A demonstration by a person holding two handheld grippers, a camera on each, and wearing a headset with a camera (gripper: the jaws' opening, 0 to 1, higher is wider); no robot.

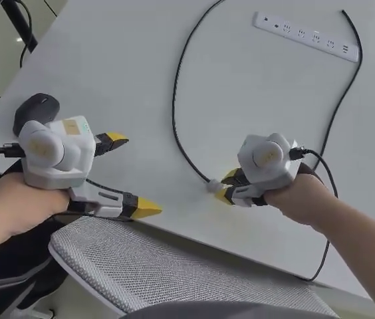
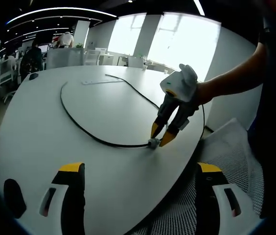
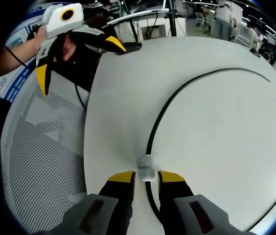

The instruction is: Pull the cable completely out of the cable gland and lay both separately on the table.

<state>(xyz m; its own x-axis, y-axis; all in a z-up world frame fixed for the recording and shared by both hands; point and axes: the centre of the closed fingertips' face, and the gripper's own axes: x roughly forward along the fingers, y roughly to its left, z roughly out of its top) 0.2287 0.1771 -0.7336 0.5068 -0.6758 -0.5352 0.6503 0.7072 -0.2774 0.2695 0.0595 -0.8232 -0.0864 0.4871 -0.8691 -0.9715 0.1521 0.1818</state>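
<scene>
while the table (image 1: 254, 93) carries a long cable (image 1: 174, 100) that looks light & floppy, its small cable gland (image 1: 213, 186) near the front edge seems stiff & prob slippery, so grip there: right gripper (image 1: 228, 185) fingers (image 3: 122, 178) straddle it, pinch or not i can't tell; left gripper (image 1: 139, 174) fingers spread, well apart.

Black cable (image 1: 173, 106) is lying on the white table (image 1: 108, 60), sweeping in a long arc from 12 o'clock down toward 5 o'clock of the head view's centre. Small pale grey cable gland (image 1: 213, 186) is sitting near its lower end, with the cable threaded through it.
</scene>
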